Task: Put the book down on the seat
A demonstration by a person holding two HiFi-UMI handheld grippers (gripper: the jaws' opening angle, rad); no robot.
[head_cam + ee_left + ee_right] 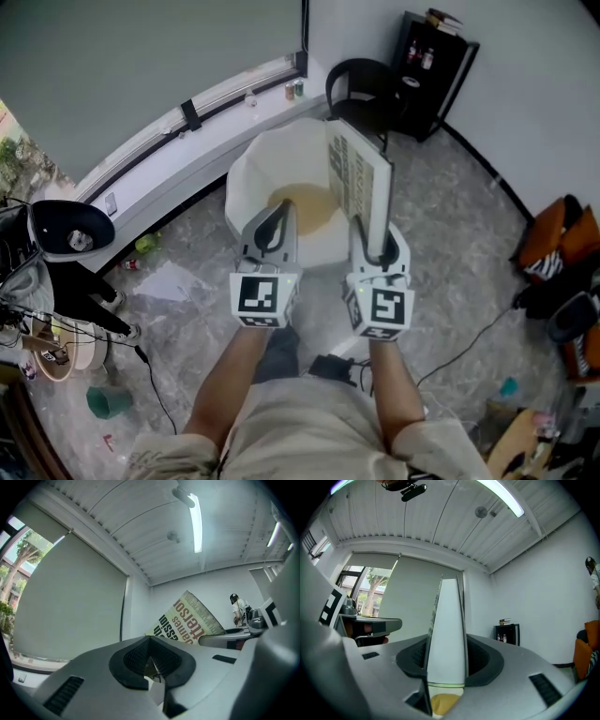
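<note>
My right gripper (373, 239) is shut on the lower edge of a book (356, 178) and holds it upright, cover facing left, over the armchair. In the right gripper view the book (446, 630) stands edge-on between the pads of the right gripper (447, 667), with the yellow seat cushion (445, 704) below. The seat cushion (314, 208) lies inside a white armchair (253, 178). My left gripper (278, 217) hovers just left of the book, shut and holding nothing. In the left gripper view the left gripper (151, 656) has its pads together, and the book's cover (187, 618) rises to its right.
A black chair (361, 89) and a black shelf (433, 66) stand behind the armchair. A window sill (187, 122) runs along the back left. A black stool (70, 230), papers (169, 281) and a green cup (108, 401) sit at left, orange bags (558, 239) at right.
</note>
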